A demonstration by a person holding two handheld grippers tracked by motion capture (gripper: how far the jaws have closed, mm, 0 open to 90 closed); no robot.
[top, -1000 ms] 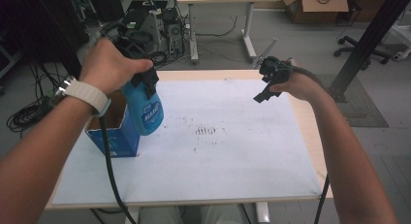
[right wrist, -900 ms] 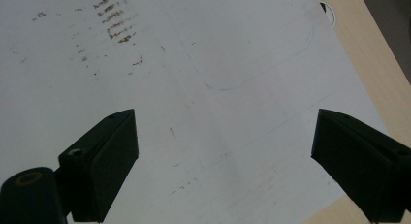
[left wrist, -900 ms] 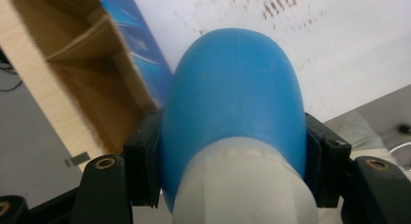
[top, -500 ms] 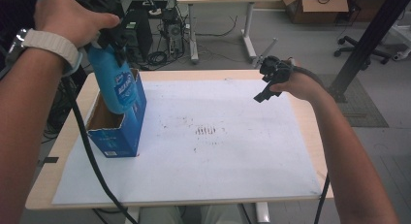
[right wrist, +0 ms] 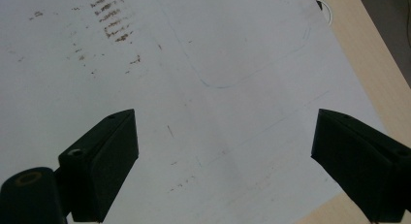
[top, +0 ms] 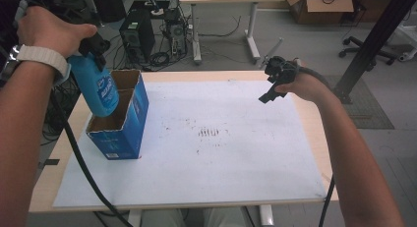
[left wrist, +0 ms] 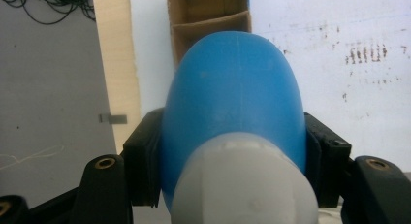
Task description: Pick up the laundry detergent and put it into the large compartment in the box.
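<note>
Jaws of the left gripper were clamped on the sides of a blue bottle, just below its pale neck, so the bottle hung neck-up with its long axis near upright, tilted a little. In the left gripper view its rounded base pointed toward the open top of the box past it. From above, the bottle's lower end sat over the box's near compartment, left of the cardboard divider; whether it had passed below the rim could not be told. The left hand was the one at the box, on the sheet's left side.

The right gripper hung with its jaws wide apart and nothing between them, over bare sheet well to the right.

Against the picture half a second before, the bottle had come lower and nearer the person, from the far compartment toward the near one. The right gripper had kept its place.
</note>
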